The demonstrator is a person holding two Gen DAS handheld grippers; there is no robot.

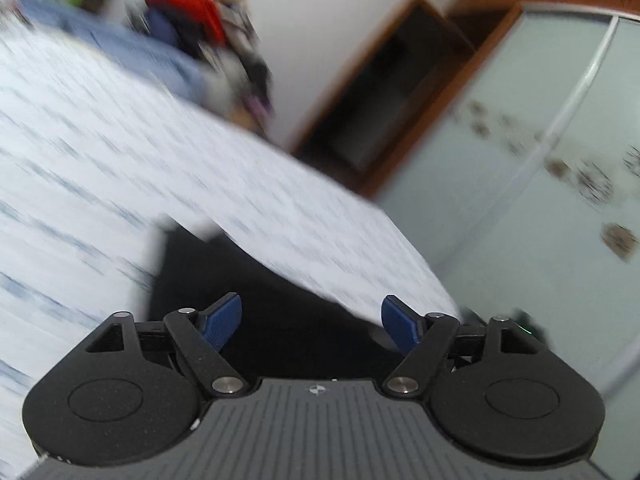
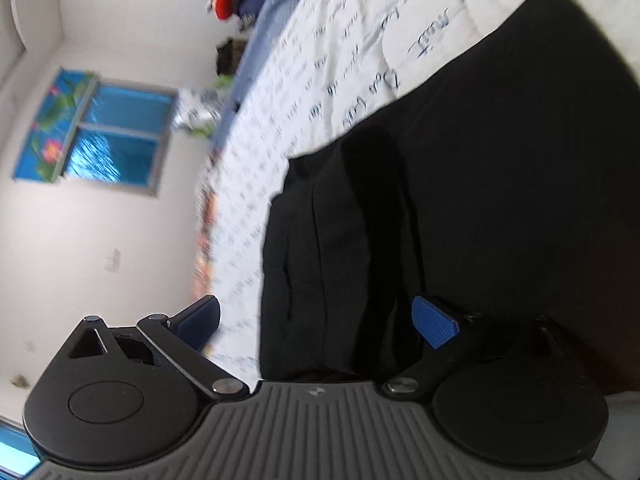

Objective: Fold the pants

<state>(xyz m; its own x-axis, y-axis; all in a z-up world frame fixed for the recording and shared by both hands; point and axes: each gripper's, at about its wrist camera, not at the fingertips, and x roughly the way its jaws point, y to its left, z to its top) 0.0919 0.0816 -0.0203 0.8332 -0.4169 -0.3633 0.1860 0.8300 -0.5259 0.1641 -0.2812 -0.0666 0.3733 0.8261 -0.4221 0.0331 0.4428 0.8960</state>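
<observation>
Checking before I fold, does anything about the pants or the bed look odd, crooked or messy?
Nothing looks damaged or spilled. The black pants lie on the printed bedsheet with a few creases near the end closest to the right gripper. Both it and the left gripper are open, holding nothing.

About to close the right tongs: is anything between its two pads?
Yes. In the right wrist view the black pants lie in the gap of the open right tongs, on the printed bedsheet. Nothing else shows there.
</observation>
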